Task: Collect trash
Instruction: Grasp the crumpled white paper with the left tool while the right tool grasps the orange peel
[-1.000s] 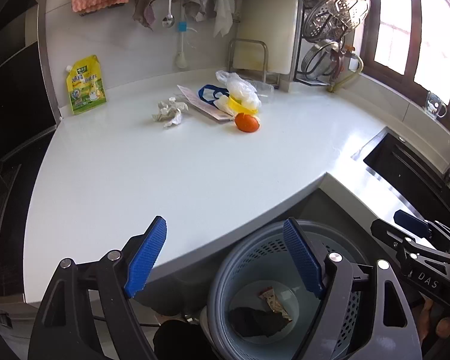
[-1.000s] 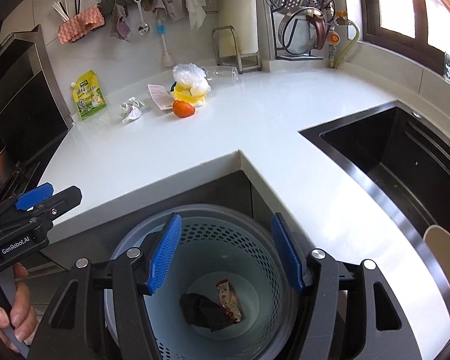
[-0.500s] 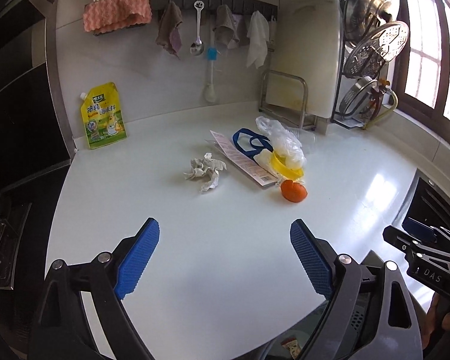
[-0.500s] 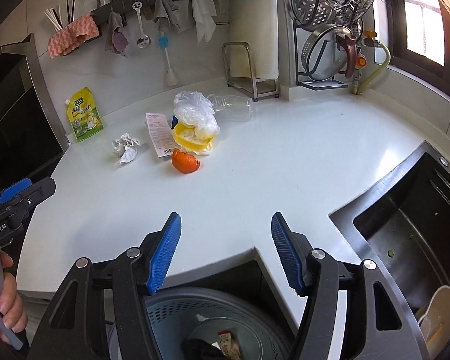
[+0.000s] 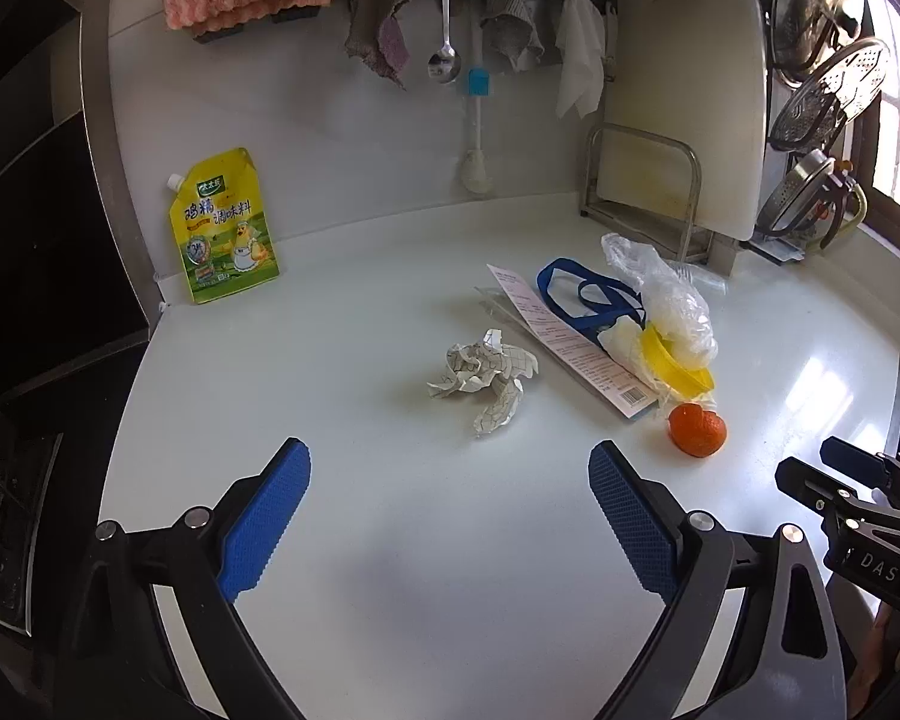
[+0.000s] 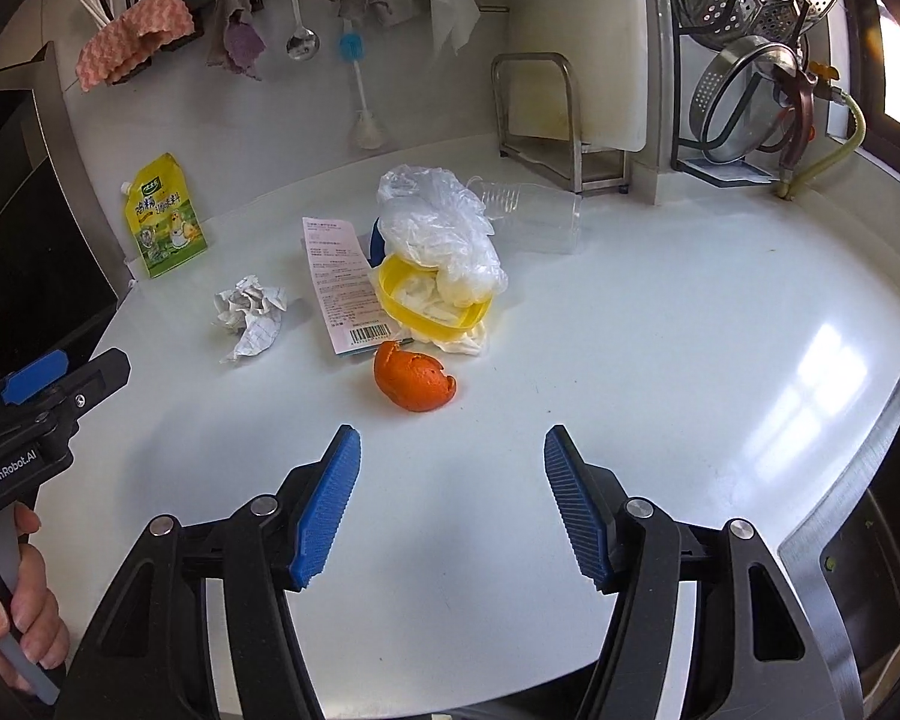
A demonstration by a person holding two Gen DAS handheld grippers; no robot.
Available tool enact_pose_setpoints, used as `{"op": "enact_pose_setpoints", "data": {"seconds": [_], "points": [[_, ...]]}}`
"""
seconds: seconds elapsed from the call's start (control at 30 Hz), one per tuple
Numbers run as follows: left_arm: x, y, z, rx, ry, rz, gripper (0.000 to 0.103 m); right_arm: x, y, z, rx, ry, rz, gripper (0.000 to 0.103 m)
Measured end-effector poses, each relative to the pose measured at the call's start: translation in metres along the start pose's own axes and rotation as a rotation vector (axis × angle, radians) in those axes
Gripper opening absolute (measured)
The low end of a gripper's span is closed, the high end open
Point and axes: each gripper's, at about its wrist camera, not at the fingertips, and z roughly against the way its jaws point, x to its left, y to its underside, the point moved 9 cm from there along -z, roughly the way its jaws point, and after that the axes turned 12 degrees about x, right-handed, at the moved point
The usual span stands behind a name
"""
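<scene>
Nearest, left wrist view: left gripper has its jaws opening, already spread wide, nothing between the blue pads; it hangs over bare white countertop. Right wrist view: right gripper is also opening slightly, at a moderate spread, nothing between its pads.

Step in hand (judgement): approach to the trash pile; no piece is picked yet.

Trash, near to far, right wrist view:
- orange peel, 12 o'clock, just ahead of the right fingertips.
- crumpled paper, 10 o'clock; in the left view it lies at 12 o'clock, just ahead of the left gripper.
- printed slip with barcode at its near end, touching the pile; text too small to read.
- yellow tub with clear plastic bag slumped on it, 12 o'clock.
- clear bottle on its side behind the bag.

Next move (judgement): left gripper goes forward and down to straddle the crumpled paper, then closes; right gripper does likewise on the peel. The peel is thin and curled, so the pads should meet across its dome, not its edge.

Writing: the left tool body reads "GenRobot.AI" in the right view; the right tool shows "DAS" in the left view. Yellow seasoning pouch at 10 o'clock against the wall, Chinese characters and a chicken figure.
</scene>
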Motion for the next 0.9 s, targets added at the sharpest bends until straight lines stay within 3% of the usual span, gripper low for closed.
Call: {"op": "enact_pose_setpoints", "data": {"seconds": [0.23,0.73,0.8,0.9], "points": [[0.005,-0.011,-0.026,0.037,-0.008,0.006,0.093,0.007,-0.018,-0.029,0.032,-0.02,0.002,0.064],[0.012,-0.012,-0.063,0.107,-0.003,0.032,0.094,0.015,-0.034,-0.072,0.087,0.063,0.048,0.065],[0.011,-0.014,-0.064,0.109,-0.002,0.029,0.094,0.016,-0.034,-0.072,0.082,0.076,0.058,0.051],[0.01,-0.015,-0.066,0.108,0.001,0.034,0.094,0.018,-0.033,-0.07,0.08,0.075,0.075,0.038]]}}
